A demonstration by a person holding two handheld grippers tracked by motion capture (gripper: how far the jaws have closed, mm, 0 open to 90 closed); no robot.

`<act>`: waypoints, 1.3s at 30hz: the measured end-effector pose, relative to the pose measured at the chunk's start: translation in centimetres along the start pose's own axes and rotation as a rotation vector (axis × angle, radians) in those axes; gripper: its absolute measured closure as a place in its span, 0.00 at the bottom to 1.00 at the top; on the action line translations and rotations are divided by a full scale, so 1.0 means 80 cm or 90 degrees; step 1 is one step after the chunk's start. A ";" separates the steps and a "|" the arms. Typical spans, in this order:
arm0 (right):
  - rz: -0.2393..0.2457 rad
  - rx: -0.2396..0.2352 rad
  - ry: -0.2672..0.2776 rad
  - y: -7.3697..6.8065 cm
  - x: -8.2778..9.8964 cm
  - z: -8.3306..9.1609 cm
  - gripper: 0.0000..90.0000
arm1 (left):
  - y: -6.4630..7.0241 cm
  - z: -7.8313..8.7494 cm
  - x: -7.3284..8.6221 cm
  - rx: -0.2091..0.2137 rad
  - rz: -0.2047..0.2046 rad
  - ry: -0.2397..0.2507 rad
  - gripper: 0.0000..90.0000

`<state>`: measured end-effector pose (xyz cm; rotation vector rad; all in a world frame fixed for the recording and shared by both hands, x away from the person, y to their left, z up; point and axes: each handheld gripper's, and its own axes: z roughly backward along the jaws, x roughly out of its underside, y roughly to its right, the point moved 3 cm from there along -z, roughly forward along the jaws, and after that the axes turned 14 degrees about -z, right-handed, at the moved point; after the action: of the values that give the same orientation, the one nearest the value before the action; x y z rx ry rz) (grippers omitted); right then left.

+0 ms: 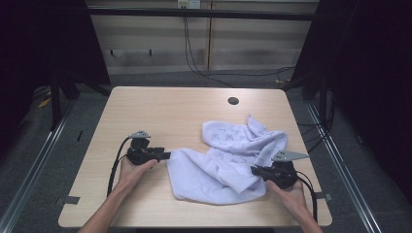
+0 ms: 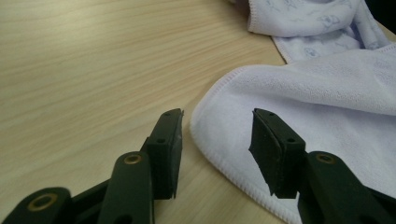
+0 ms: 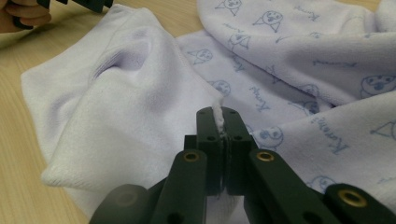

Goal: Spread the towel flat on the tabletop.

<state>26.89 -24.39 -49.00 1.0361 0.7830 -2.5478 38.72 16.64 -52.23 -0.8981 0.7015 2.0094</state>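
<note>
Right gripper (image 3: pixel 218 122) jaws pinch towel (image 1: pixel 228 155) edge — left gripper (image 2: pixel 217 140) jaws apart, empty.

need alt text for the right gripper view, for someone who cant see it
The right claw is shut on a thin pinch of a pale lilac towel, a tuft of fabric poking up between its black jaws. The towel lies crumpled on a light wooden table, its upper folds printed with small blue dog faces. The other claw shows at the top left corner.
</note>
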 end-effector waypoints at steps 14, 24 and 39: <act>-0.013 -0.004 -0.005 0.012 0.007 0.008 0.98 | 0.025 -0.025 -0.008 0.072 -0.049 -0.039 0.98; -0.026 -0.015 0.076 0.023 -0.046 0.020 0.98 | 0.014 0.034 -0.045 0.050 -0.028 0.105 0.99; -0.016 -0.031 0.253 0.015 -0.183 0.107 0.98 | 0.020 0.130 -0.161 -0.004 -0.096 0.248 0.99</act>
<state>32.96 -29.56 -33.94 1.5512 0.9537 -2.3562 39.26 17.68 -35.66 -1.3253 0.8115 1.7206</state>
